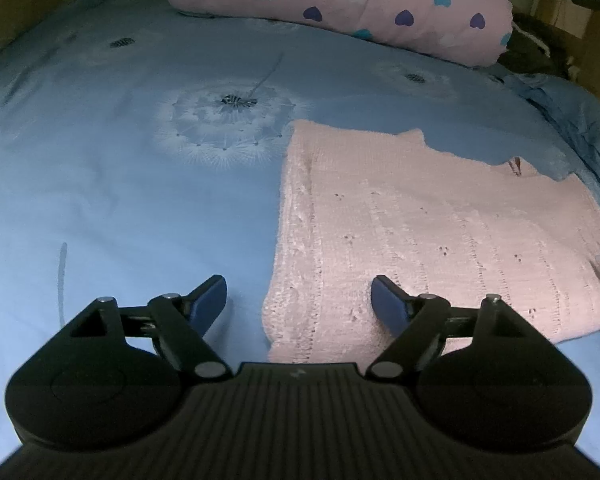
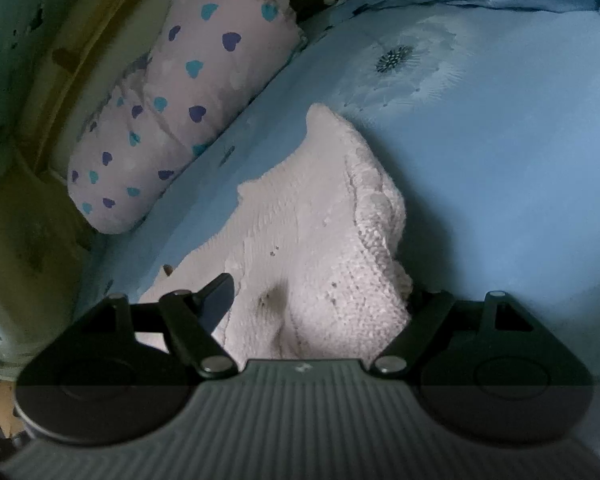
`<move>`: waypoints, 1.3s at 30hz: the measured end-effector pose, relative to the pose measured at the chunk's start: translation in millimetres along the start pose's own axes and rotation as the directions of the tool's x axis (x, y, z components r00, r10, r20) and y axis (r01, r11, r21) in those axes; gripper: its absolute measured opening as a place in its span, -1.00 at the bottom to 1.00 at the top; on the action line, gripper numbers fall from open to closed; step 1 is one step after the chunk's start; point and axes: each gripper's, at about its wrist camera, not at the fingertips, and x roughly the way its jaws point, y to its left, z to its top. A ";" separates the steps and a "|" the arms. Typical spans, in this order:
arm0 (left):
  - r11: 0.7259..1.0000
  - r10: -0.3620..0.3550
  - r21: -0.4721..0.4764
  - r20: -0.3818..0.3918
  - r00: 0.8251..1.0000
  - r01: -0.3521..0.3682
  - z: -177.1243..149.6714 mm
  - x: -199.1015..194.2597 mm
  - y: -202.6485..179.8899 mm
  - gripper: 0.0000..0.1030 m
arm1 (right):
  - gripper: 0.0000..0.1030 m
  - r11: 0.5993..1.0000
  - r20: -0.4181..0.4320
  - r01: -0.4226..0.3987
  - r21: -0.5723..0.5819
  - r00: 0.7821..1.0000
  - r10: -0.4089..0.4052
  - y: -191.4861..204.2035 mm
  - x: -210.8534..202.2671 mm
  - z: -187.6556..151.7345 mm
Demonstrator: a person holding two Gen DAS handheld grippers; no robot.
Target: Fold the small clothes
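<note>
Blue dandelion-print bed [image 1: 100, 184] fills my left view, where my left gripper [image 1: 299, 300] gapes wide and empty astride the lower-centre edge of the soft, light pink knit [image 1: 440, 240]; in my right view, the right gripper [image 2: 320, 296] is spread around that knit's bunched lower-centre corner [image 2: 340, 292], gripping nothing I can confirm, a pinchable hold.

A big bed [image 1: 120, 200] has a blue sheet with white puffy flowers [image 1: 228, 120]. A pink pillow [image 1: 340, 0] with hearts lies at 12 o'clock. A green wall [image 2: 8, 40] stands at 10 o'clock. Light is dim.
</note>
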 end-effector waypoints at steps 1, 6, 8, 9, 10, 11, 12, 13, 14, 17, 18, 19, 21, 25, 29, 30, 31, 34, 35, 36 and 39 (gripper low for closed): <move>1.000 0.001 0.000 0.000 1.000 -0.001 -0.2 0.1 0.2 0.63 | 0.57 1.000 0.003 0.000 0.003 1.000 0.000 -0.2 0.3 -0.3; 1.000 0.005 -0.001 -0.003 1.000 -0.005 -0.2 0.8 0.0 0.65 | 0.57 1.000 0.013 0.006 -0.002 1.000 -0.006 0.6 1.8 -1.0; 1.000 0.005 -0.003 -0.004 1.000 -0.005 -0.5 0.7 0.1 0.66 | 0.56 1.000 0.020 0.007 -0.001 1.000 -0.007 0.4 2.2 -2.0; 1.000 0.005 -0.003 -0.005 1.000 -0.005 -0.3 0.9 0.2 0.66 | 0.56 1.000 0.025 0.007 0.001 1.000 -0.007 -0.3 1.8 -2.8; 1.000 0.005 -0.004 -0.005 1.000 -0.005 -0.2 1.0 0.1 0.66 | 0.56 1.000 0.030 0.006 0.005 1.000 -0.006 -1.1 2.0 -3.3; 1.000 0.005 -0.004 -0.005 1.000 -0.005 -0.2 1.0 0.1 0.66 | 0.56 1.000 0.036 0.003 0.012 0.999 -0.004 -1.9 2.1 -3.6; 1.000 0.005 -0.004 -0.005 1.000 -0.005 -0.3 1.1 0.4 0.66 | 0.56 1.000 0.041 0.001 0.020 0.999 -0.002 -2.8 1.9 -3.7; 1.000 0.005 -0.003 -0.005 1.000 -0.005 -0.4 1.2 0.5 0.66 | 0.56 1.000 0.046 -0.001 0.028 0.999 0.000 -3.7 1.8 -3.7; 1.000 0.006 -0.003 -0.005 1.000 -0.006 -0.7 1.3 0.5 0.66 | 0.53 0.999 0.050 -0.001 0.033 0.999 -0.001 -4.1 1.8 -3.6; 1.000 0.005 -0.003 -0.005 1.000 -0.005 -0.6 1.4 0.7 0.67 | 0.47 0.999 0.057 0.006 0.039 0.998 -0.008 -4.4 2.5 -3.3; 1.000 0.006 -0.004 -0.005 1.000 -0.006 -0.6 1.4 0.7 0.67 | 0.43 0.999 0.059 0.009 0.040 0.998 -0.011 -4.6 2.7 -3.3; 1.000 0.006 -0.004 -0.005 1.000 -0.006 -0.6 1.5 0.7 0.67 | 0.41 0.999 0.063 0.014 0.040 0.998 -0.017 -4.4 2.8 -3.4; 1.000 0.006 -0.001 -0.005 1.000 -0.006 -0.5 1.3 0.9 0.67 | 0.23 0.999 0.071 0.029 0.043 0.997 -0.032 -5.0 3.1 -4.0; 1.000 0.005 -0.002 -0.005 1.000 -0.005 -0.6 1.9 1.0 0.67 | -0.20 0.995 0.088 0.067 0.076 0.993 -0.073 -10.8 3.6 -4.6; 1.000 0.006 -0.005 -0.006 1.000 -0.006 -0.4 1.7 1.1 0.67 | -0.29 0.993 0.089 0.062 0.101 0.993 -0.071 -14.1 3.2 -3.9; 1.000 0.006 -0.005 -0.006 1.000 -0.006 -0.3 1.5 1.1 0.67 | -0.30 0.993 0.091 0.063 0.103 0.993 -0.072 -13.9 3.1 -4.0; 1.000 0.006 -0.003 -0.005 1.000 -0.006 -0.6 1.8 1.1 0.67 | -0.30 0.993 0.093 0.063 0.104 0.993 -0.073 -14.0 2.7 -3.7; 1.000 0.006 -0.003 -0.006 1.000 -0.006 -0.6 2.2 0.9 0.67 | -0.32 0.990 0.095 0.055 0.127 0.993 -0.067 -14.4 1.7 -2.2; 1.000 0.005 -0.005 -0.007 1.000 -0.005 -0.6 2.3 1.3 0.67 | -0.33 0.990 0.095 0.054 0.128 0.993 -0.066 -13.4 1.2 -1.4; 1.000 0.004 -0.007 -0.008 1.000 -0.004 -0.6 2.1 1.4 0.67 | -0.34 0.991 0.094 0.054 0.123 0.993 -0.066 -11.8 0.6 -0.4; 1.000 0.002 -0.014 -0.009 1.000 -0.003 0.6 1.6 0.9 0.67 | -0.36 0.994 0.101 0.055 0.091 0.993 -0.064 -2.9 -2.8 3.3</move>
